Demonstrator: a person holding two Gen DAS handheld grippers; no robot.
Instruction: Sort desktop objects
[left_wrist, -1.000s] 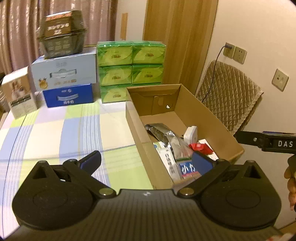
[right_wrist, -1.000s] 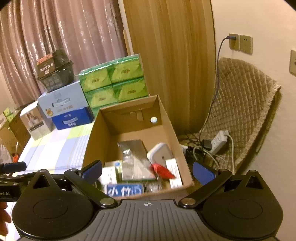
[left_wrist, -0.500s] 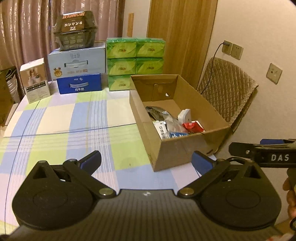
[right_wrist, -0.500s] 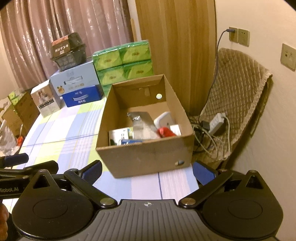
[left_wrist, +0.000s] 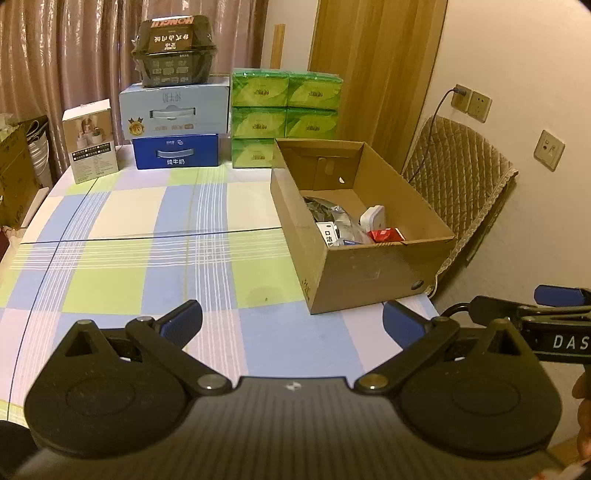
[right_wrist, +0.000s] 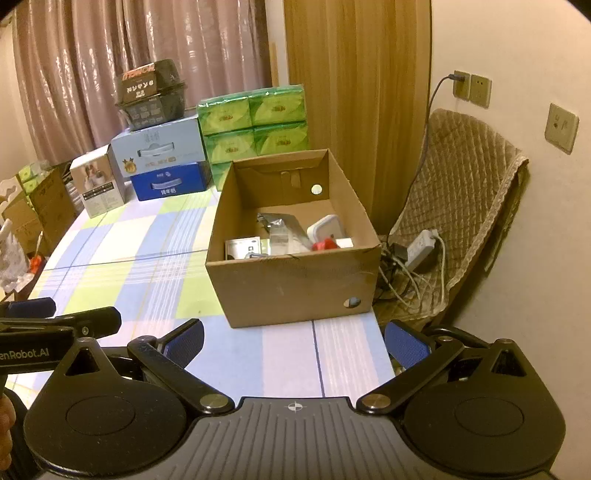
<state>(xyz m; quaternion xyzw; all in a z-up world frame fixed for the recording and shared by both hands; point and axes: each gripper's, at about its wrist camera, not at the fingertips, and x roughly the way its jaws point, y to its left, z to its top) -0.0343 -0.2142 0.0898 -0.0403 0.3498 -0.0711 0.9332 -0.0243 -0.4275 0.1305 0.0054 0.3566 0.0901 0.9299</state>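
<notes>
An open cardboard box (left_wrist: 369, 269) (right_wrist: 295, 280) stands at the table's right edge. Inside lie a silver foil pouch (left_wrist: 332, 216) (right_wrist: 284, 229), a white charger (left_wrist: 373, 219) (right_wrist: 327, 229), a red packet (left_wrist: 386, 235) (right_wrist: 325, 244) and small white cartons (right_wrist: 243, 247). My left gripper (left_wrist: 291, 321) is open and empty, held above the table in front of the box. My right gripper (right_wrist: 293, 341) is open and empty, near the table's front right corner. Each gripper shows at the edge of the other's view.
Against the curtain stand a blue milk carton (left_wrist: 176, 152), a pale blue case (left_wrist: 173, 110) with a black basket (left_wrist: 173, 55) on top, green tissue packs (left_wrist: 284, 110) and a small white box (left_wrist: 90, 140). A quilted chair (right_wrist: 461, 206) and a power strip (right_wrist: 419, 247) sit right of the table.
Both grippers have drawn back and up from over the box. The box now sits farther ahead and more of the checked tablecloth shows.
</notes>
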